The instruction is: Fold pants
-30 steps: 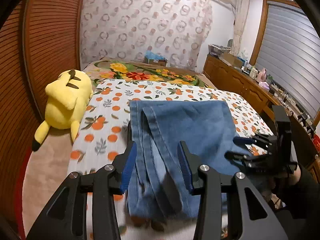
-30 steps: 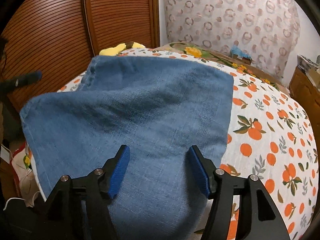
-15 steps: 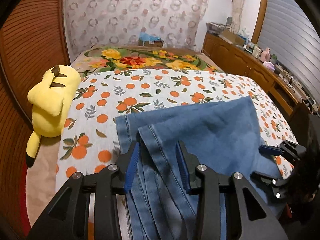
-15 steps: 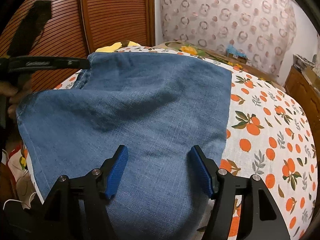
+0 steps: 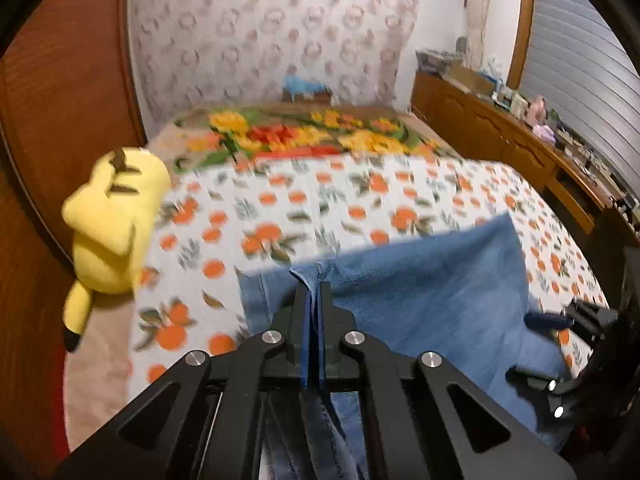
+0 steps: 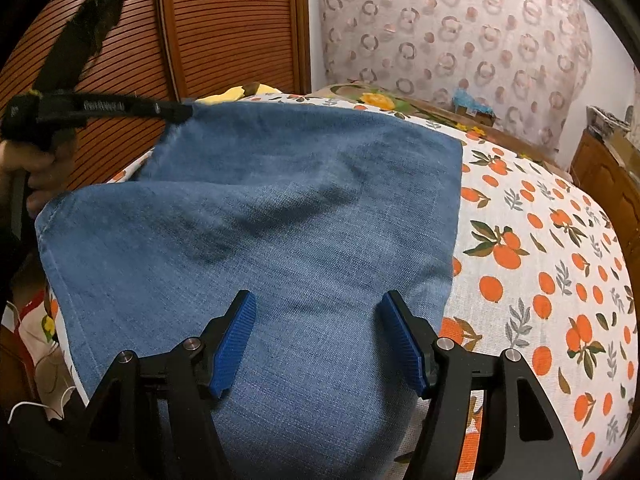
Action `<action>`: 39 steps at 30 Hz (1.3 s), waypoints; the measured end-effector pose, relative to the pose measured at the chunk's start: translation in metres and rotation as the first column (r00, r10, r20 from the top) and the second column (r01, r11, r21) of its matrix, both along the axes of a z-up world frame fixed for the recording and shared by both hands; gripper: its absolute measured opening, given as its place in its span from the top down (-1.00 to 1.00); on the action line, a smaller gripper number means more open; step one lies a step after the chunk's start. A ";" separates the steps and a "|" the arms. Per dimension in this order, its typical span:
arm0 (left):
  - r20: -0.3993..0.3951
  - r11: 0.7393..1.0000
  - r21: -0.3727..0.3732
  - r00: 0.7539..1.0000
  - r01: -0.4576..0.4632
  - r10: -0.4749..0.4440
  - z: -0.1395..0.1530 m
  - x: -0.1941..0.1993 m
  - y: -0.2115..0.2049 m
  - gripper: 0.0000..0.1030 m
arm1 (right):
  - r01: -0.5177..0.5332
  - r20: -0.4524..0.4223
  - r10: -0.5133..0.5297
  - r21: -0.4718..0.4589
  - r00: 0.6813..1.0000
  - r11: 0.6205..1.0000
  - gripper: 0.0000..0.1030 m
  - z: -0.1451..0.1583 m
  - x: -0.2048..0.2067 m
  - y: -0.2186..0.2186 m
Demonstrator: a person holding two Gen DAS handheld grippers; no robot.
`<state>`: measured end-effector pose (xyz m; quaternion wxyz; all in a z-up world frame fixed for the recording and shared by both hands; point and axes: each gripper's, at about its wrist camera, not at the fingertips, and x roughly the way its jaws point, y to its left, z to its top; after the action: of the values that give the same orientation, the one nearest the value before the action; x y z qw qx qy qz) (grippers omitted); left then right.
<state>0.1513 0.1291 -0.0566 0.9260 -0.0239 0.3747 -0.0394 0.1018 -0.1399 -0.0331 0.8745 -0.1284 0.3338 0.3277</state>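
Blue denim pants, folded into a broad layered panel, lying on the bed's sheet, a white cloth printed with oranges and leaves. In the right wrist view the panel fills the centre; its right edge runs straight down beside the bare sheet, and a stitched hem curves along its lower left side, near the bed's edge.

The left gripper has just closed, and its jaws stand together, clamped on a raised edge of the pants; a thin fold of denim with a seam stands up between the blue pads. Seen from the right wrist view, the same gripper meets the far left corner of the cloth, with the person's hand on its handle at the picture's left border.

The right gripper hovers over the near part of the panel with its jaws apart; denim shows between the blue pads, which do not press on it. In the left wrist view this gripper appears at the right edge.

A yellow plush toy lies at the bed's left side, apart from the pants. Beyond the sheet is a flowered blanket, then a patterned curtain. Slatted wooden doors stand to the left, a wooden dresser to the right.
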 end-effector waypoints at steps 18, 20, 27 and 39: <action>0.000 0.999 0.030 0.999 -0.040 0.040 0.010 0.002 0.017 0.26 | 0.004 0.010 -0.004 0.003 1.000 1.000 -0.31 -0.002 -0.002 0.000; 0.020 0.999 0.041 0.999 -0.029 0.028 0.012 -0.006 0.011 0.17 | 0.004 0.010 -0.004 0.003 1.000 1.000 -0.31 -0.002 -0.002 0.000; 0.066 0.998 0.047 0.996 0.049 -0.052 0.011 -0.036 -0.019 0.16 | 0.004 0.010 -0.004 0.004 1.000 1.000 -0.31 -0.002 -0.002 -0.001; 0.097 0.998 -0.016 0.993 0.064 -0.062 0.002 -0.068 -0.046 0.16 | 0.004 0.009 -0.004 0.004 1.000 1.000 -0.31 -0.001 -0.002 0.000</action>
<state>0.0837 0.0826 -0.0545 0.9411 -0.0190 0.3296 -0.0734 0.0998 -0.1403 -0.0341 0.8770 -0.1275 0.3294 0.3258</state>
